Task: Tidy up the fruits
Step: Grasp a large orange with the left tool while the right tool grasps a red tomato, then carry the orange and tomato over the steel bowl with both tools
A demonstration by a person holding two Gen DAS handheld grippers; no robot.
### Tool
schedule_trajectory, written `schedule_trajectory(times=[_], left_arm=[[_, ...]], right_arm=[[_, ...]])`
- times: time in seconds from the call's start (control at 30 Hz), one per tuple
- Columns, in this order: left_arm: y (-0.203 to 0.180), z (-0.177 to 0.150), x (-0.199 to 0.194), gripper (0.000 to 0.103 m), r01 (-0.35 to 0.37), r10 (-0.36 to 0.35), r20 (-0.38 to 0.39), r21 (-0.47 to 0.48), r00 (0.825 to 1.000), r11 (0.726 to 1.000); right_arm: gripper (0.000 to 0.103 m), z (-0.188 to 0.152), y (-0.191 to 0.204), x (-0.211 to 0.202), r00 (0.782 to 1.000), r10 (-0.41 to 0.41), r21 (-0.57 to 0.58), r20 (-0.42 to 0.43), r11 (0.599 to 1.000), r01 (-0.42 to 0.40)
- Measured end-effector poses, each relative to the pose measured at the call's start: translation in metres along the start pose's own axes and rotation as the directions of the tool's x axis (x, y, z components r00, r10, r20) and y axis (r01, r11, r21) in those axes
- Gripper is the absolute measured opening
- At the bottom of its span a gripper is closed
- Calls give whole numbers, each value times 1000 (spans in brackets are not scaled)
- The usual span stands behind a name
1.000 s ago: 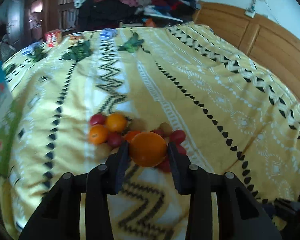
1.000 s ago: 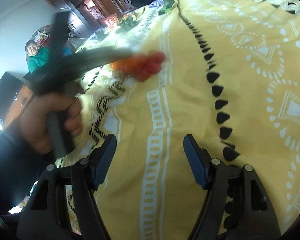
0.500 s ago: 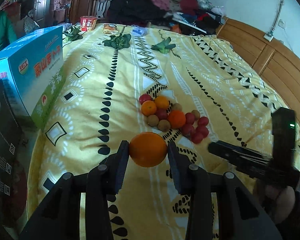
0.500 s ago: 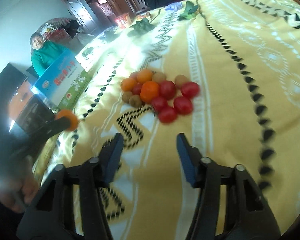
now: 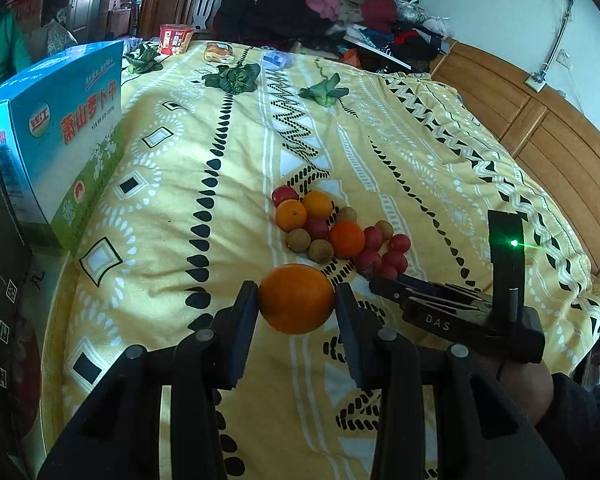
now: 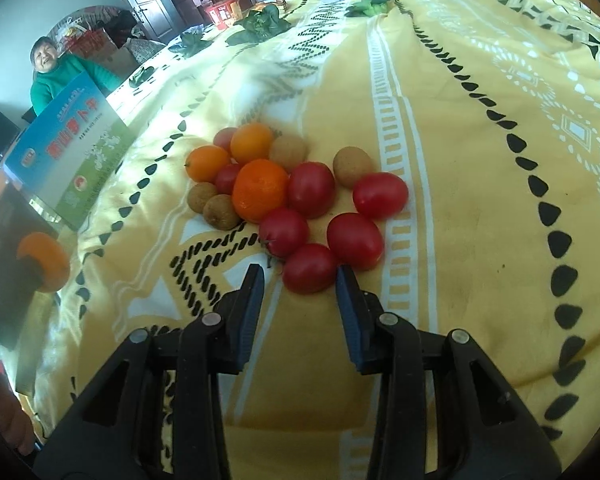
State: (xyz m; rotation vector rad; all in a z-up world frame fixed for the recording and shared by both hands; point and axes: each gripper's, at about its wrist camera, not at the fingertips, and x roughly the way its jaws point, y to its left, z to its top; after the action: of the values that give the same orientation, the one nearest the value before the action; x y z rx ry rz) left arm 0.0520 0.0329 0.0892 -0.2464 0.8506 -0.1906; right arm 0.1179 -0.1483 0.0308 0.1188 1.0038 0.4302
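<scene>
Blue carton point(image 5: 56, 136) beside yellow patterned bedspread point(image 5: 204, 152), leafy greens point(image 5: 232, 77).

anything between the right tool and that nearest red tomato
Nothing visible. The right tool is open just short of the nearest tomato, with only bare bedspread between them. Other tomatoes crowd close behind it. The left tool, holding an orange, is off to the side.

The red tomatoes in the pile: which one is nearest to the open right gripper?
The lowest tomato, at the pile's near edge, just ahead of the right gripper; the other tomatoes lie farther back.
</scene>
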Motion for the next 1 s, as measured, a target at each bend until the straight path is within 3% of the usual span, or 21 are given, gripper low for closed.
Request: schedule_trajectory(times=[0.07,0.17,0.53,0.77,1.0], left_arm=[[0,0,-1,40,-3,3,2,2,1000,1000],[-1,-1,-6,40,-9,9,8,3,1000,1000],[2,0,-61,40,-36,35,84,16,996,999],[32,0,-135,40,-104,112,182,-57,977,993],[80,-7,-214,40,-194,234,291,-158,928,968]], right_arm=[[37,0,-1,1,1000,6,-2,6,1000,-6],[27,0,-3,-2,1000,7,1,17,1000,-7],[26,2,35,-64,991,59,-42,118,998,-55],[26,26,118,-98,968,194,-159,160,973,-169],[26,37,227,-125,930,339,-345,144,898,-274]])
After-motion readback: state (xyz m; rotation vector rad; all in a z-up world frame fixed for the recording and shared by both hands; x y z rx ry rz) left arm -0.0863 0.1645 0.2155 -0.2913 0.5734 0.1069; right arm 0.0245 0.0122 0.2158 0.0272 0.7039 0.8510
